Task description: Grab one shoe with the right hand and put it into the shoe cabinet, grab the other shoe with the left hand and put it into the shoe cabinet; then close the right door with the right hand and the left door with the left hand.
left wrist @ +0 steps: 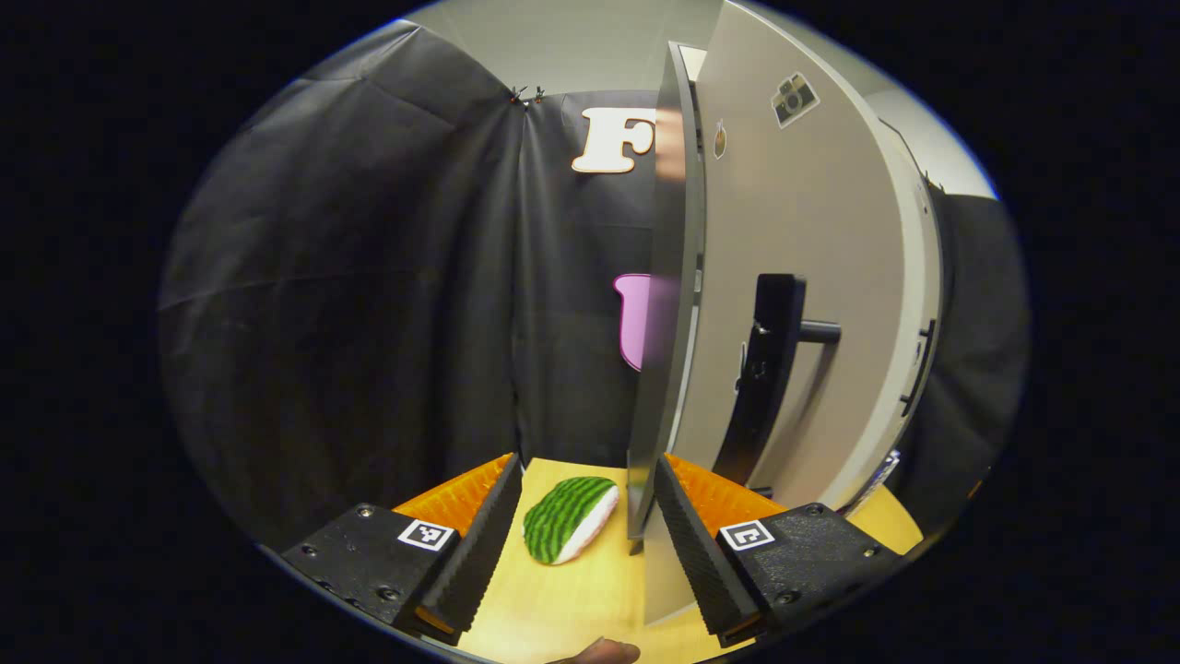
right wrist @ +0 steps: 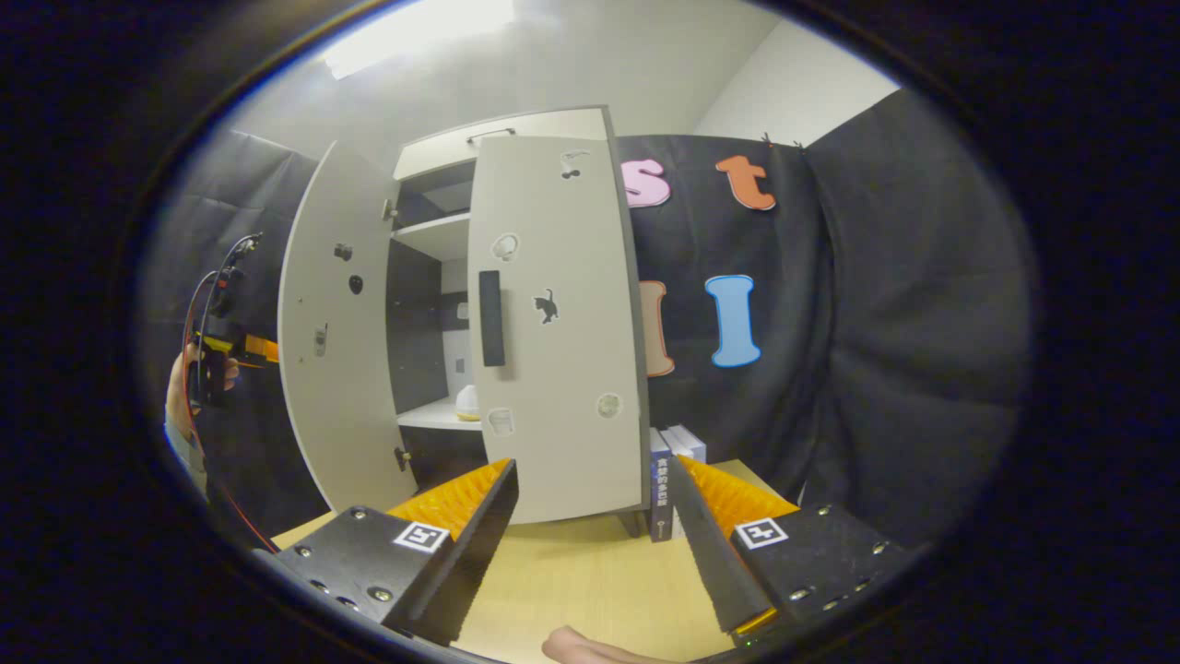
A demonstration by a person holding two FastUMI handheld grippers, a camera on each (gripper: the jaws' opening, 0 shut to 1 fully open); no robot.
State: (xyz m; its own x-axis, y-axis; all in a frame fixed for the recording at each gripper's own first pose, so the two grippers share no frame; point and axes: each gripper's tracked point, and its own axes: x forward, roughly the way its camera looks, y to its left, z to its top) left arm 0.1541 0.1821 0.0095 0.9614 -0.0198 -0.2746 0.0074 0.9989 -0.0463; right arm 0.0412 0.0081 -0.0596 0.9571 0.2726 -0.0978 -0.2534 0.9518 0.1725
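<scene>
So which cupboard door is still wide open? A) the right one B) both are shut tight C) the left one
C: in the right gripper view the left door swings wide, baring the shelves, while the right door covers its side and looks about shut.

We can read very little here. A book [right wrist: 660, 493] standing beside the shoe cabinet [right wrist: 553, 323] carries a line of characters down its spine, too small for us to make out. The stickers on the cabinet doors are pictures only: a camera [left wrist: 794, 98], a cat [right wrist: 547, 305]. Each hand-held gripper bears square coded markers, not text.
</scene>
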